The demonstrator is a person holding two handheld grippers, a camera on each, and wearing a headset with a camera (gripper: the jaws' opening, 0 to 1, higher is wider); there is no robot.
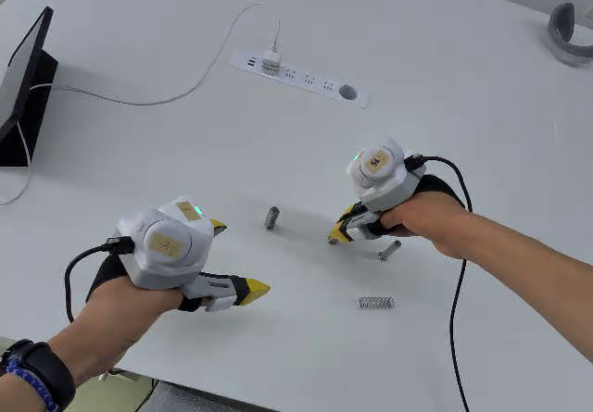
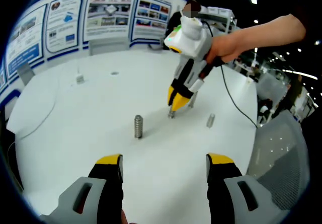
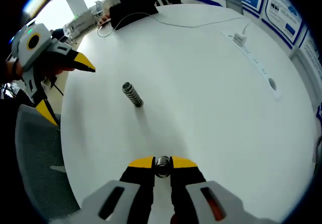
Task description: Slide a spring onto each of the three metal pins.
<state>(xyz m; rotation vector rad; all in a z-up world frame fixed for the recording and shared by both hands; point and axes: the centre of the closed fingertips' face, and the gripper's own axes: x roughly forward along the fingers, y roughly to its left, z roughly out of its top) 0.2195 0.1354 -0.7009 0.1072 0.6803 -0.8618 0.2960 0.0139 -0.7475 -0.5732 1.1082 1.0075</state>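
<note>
While the right gripper [image 3: 162,162] is being held clamped on a short coiled metal piece [image 3: 162,167], that piece is being seen end-on between the yellow tips, its long axis running along the jaws. In the left gripper view it is pointing down from the gripper, its lower end touching the desk [image 1: 185,143]. Whether a pin is sitting inside the held coils cannot be told.

The left gripper [image 1: 235,257] is being held with its jaws spread apart and nothing between them, near the front desk edge.

Three other metal pieces are being counted on the desk:
- One spring-wrapped pin [image 1: 271,217] is standing upright, axis vertical, between the two grippers.
- One bare pin [image 1: 389,250] is lying on its side just beside the right gripper, axis diagonal in the head view.
- One loose spring [image 1: 375,302] is lying flat nearer the person, axis running left to right.

One power strip [image 1: 296,74] is lying further back.
</note>
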